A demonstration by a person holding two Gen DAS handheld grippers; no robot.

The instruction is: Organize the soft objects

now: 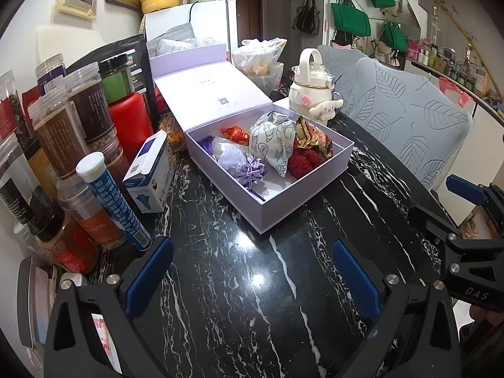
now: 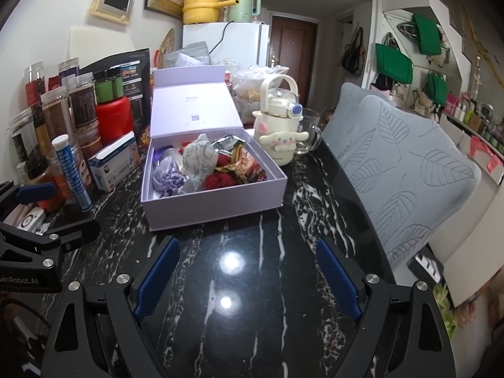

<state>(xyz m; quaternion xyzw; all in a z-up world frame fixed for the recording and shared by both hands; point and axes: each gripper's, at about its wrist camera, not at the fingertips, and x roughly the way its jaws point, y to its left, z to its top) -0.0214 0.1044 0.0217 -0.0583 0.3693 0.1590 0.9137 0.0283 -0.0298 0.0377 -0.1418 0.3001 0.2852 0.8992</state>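
A lilac gift box stands open on the black marble table, its lid propped up behind. Inside lie a purple drawstring sachet, a white printed pouch, a red knitted piece and shiny foil packets. My left gripper hovers open over bare table in front of the box, nothing between its blue pads. My right gripper is likewise open and empty, short of the box. Each gripper shows at the edge of the other's view.
Jars, a red bottle, a blue tube and a small carton crowd the left side. A white bottle with a plush charm and a glass mug stand right of the box. A grey leaf-patterned chair lines the table's right edge.
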